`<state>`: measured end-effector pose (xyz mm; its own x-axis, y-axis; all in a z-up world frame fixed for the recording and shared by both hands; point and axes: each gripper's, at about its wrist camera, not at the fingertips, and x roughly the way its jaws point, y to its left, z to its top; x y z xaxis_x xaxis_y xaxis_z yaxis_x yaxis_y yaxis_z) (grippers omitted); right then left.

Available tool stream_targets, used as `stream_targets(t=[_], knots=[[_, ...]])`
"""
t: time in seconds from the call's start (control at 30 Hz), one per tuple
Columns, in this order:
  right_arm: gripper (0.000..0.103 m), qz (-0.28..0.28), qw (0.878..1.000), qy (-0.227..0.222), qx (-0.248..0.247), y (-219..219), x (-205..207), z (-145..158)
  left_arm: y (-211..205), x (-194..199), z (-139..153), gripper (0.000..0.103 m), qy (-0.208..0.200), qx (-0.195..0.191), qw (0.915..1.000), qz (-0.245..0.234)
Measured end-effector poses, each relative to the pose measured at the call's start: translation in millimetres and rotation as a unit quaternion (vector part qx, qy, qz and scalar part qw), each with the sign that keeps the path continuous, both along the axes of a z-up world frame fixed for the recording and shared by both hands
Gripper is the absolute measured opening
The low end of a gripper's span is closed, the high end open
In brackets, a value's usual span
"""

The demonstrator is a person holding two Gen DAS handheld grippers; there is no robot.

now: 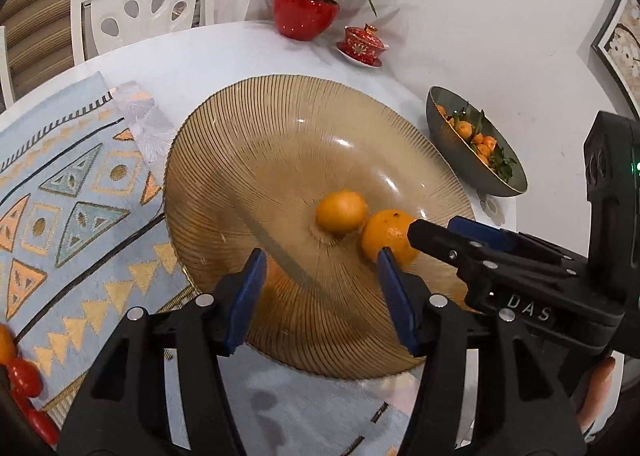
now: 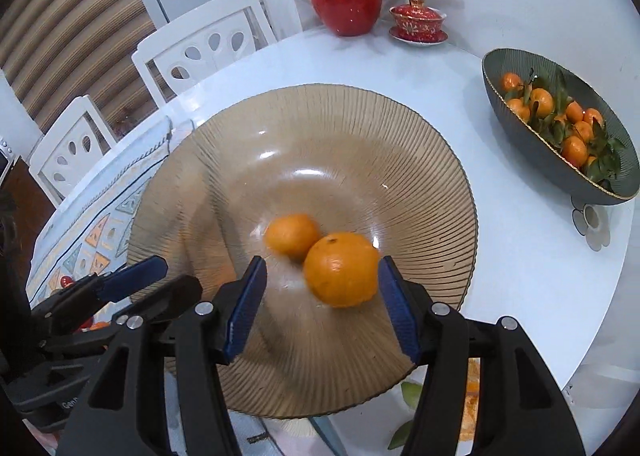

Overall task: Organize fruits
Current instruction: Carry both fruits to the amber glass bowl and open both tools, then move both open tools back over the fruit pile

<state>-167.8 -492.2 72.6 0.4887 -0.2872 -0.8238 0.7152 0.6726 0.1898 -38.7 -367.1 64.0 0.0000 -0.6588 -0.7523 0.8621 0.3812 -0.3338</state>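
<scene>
A wide amber ribbed glass plate [image 1: 280, 135] [image 2: 340, 127] holds two oranges in its middle. The larger orange [image 2: 342, 268] [image 1: 386, 238] lies between the fingers of my right gripper [image 2: 322, 262], close to the right pad with a gap on the left; the jaws stand open. The smaller orange [image 2: 292, 236] [image 1: 342, 211] touches it on the far side. My left gripper [image 1: 320, 256] hovers open over the plate's near half with nothing between its pads. The right gripper [image 1: 436, 230] reaches in from the right, and the left gripper [image 2: 176, 276] shows low at the left.
A dark green bowl [image 2: 520, 123] [image 1: 448, 135] of small leafy tangerines stands right of the plate. A red plant pot [image 2: 346, 9] and red lidded cup [image 2: 418, 21] stand at the back. A patterned cloth [image 1: 80, 195] lies left, with red fruits [image 1: 24, 376] on it. White chairs [image 2: 200, 47] ring the table.
</scene>
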Motion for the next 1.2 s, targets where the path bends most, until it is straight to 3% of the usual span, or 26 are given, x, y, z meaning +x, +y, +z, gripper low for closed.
stream_targets(t=[0.3, 0.53, 0.77, 0.93, 1.1, 1.2], knots=[[0.058, 0.016, 0.999, -0.029, 0.002, 25, -11, 24, 41, -19, 31, 0.058, -0.028, -0.018, 0.9994, 0.010], [0.058, 0.064, 0.996, -0.061, -0.013, 74, -6, 57, 94, -27, 58, 0.059, -0.048, -0.040, 0.9977, 0.028], [0.065, 0.136, 0.986, -0.088, -0.035, 140, 15, 83, 188, -4, 86, 0.066, -0.072, -0.062, 0.9892, 0.111], [0.076, 0.159, 0.983, -0.085, -0.044, 176, 33, 72, 279, 32, 88, 0.066, -0.090, -0.051, 0.9665, 0.235], [0.076, 0.186, 0.981, -0.057, -0.018, 201, 63, 21, 353, 65, 69, 0.067, -0.077, -0.043, 0.9463, 0.311], [0.076, 0.184, 0.982, -0.028, -0.025, 210, 83, -6, 395, 91, 44, 0.068, -0.058, -0.028, 0.9288, 0.365]])
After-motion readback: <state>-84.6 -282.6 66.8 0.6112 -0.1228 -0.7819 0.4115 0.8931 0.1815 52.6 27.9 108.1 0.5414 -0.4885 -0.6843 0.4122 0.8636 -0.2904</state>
